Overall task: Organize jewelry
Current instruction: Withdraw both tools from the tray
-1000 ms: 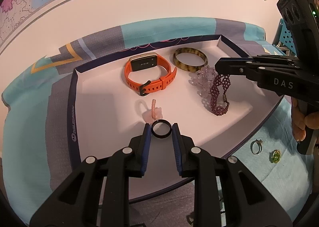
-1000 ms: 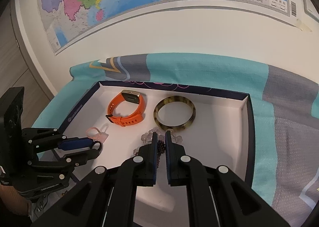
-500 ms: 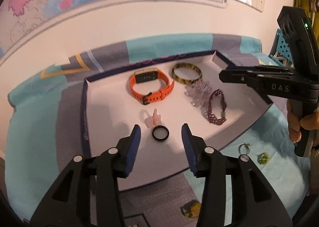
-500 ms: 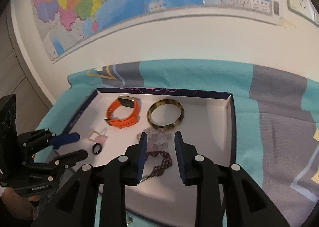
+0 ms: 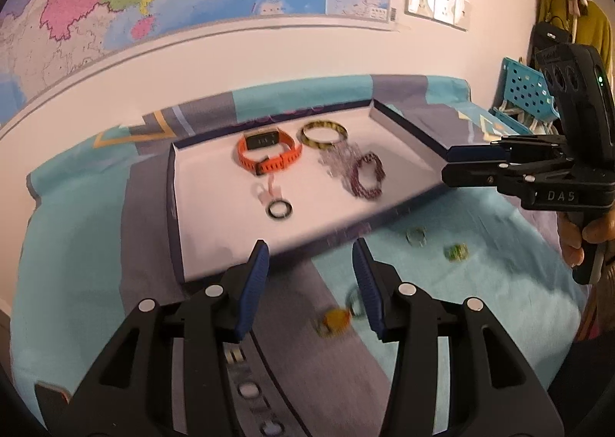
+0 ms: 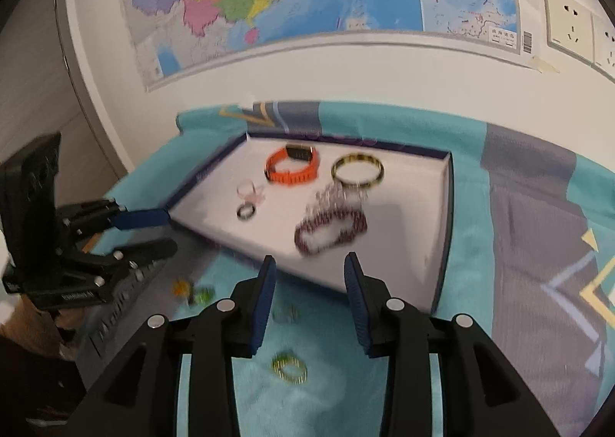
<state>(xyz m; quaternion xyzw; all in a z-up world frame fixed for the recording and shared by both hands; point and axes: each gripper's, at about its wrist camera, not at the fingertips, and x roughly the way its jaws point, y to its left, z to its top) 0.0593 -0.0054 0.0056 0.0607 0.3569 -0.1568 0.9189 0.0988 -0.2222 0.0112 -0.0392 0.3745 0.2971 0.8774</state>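
Maroon bracelet (image 6: pixel 330 231) in tray (image 6: pixel 446 214), beyond opening right tongs (image 6: pixel 309 296); blurred, seemingly apart.

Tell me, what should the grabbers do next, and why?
Probably the right gripper, jaws opening and empty, should dip toward the gold ring on the blanket just below it. The tray already holds the black ring and dark red bracelet, while a few small rings lie outside.

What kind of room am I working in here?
Likely a bedroom or other home room: a wall map and wall sockets, clothes hanging on a rack, and a patterned teal cloth under the jewelry tray.
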